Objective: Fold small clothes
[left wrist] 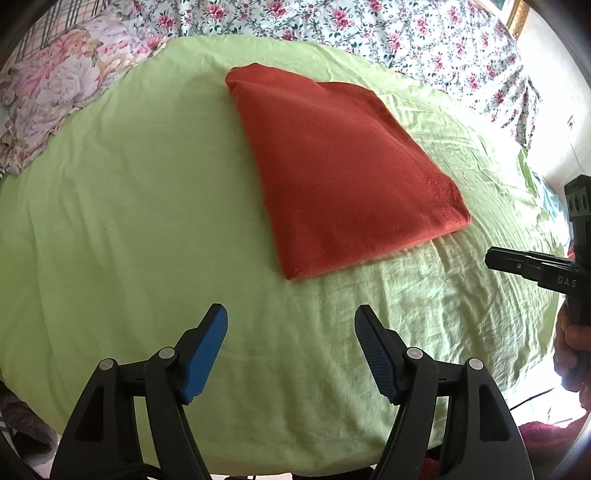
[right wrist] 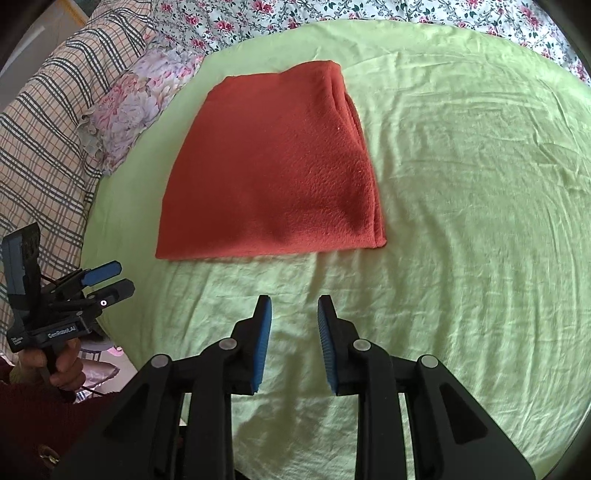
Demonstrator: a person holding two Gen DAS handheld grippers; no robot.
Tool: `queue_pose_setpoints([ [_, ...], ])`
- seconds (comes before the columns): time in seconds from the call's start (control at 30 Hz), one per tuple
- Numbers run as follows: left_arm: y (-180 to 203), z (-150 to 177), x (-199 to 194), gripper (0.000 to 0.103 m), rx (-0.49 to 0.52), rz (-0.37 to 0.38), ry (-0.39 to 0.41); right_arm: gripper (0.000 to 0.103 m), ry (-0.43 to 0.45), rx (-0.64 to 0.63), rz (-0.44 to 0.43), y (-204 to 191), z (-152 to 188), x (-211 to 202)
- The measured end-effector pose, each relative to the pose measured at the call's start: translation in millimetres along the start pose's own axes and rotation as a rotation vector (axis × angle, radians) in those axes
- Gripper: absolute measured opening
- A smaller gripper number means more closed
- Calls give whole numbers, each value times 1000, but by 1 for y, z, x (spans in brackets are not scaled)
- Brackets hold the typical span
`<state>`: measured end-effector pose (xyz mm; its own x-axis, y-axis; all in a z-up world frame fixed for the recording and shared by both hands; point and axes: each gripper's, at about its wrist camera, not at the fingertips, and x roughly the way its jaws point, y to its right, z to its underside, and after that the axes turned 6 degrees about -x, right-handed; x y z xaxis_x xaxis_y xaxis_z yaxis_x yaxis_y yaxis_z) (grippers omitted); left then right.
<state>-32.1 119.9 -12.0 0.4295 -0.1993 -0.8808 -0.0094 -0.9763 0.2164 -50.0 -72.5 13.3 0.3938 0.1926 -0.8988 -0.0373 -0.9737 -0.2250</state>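
left gripper (left wrist: 291,317) hangs over the light green sheet (left wrist: 110,221), jaws spread wide and gripping nothing, blue pads (left wrist: 205,354) facing each other across bare sheet. right gripper (right wrist: 294,306) is parted too, a narrower gap, nothing between its blue pads (right wrist: 263,339); it hovers just short of the near edge of the cloth. and there's the rust-red garment (left wrist: 332,170), folded into a neat, flat packet on the green sheet, layered edges stacked along its right side in the right wrist view (right wrist: 273,173). it sits apart from both tools, touching neither. from the left wrist camera, the right gripper pokes in at the far right edge, a hand (left wrist: 570,354) wrapped on its handle. a floral bedspread (left wrist: 406,33) runs behind the sheet, a flowered pillow (right wrist: 136,107) and a plaid cushion (right wrist: 44,140) off to the left.
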Motion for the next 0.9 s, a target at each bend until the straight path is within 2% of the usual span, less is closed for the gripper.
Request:
queue_pose_setpoints([
  [0.2, -1, -22, 2, 72, -32, -15, 21, 28, 36, 29, 9, 14, -21, 0],
  [0.4, -2, -50, 4, 73, -80, -34, 41, 28, 90, 37, -7, 32, -76, 16],
  [0.53, -6, -81, 24, 74, -134, -34, 25, 28, 93, 59, -21, 52, -116, 38],
  [0.6, -12, -96, 32, 73, -166, -30, 24, 37, 80, 72, -27, 61, -131, 50],
  [0.77, -25, -129, 60, 73, -251, -34, 0, 38, 51, 95, -54, 75, -159, 82],
  [0.8, -25, -133, 65, 73, -249, -46, -4, 37, 40, 104, -65, 78, -162, 88],
  [0.83, -25, -138, 71, 73, -247, -68, -12, 32, 28, 108, -75, 80, -164, 95],
  [0.87, -24, -140, 74, 72, -246, -78, -20, 15, 17, 107, -72, 81, -166, 100],
  [0.9, -23, -142, 77, 72, -243, -82, -23, 15, 20, 110, -67, 81, -167, 100],
])
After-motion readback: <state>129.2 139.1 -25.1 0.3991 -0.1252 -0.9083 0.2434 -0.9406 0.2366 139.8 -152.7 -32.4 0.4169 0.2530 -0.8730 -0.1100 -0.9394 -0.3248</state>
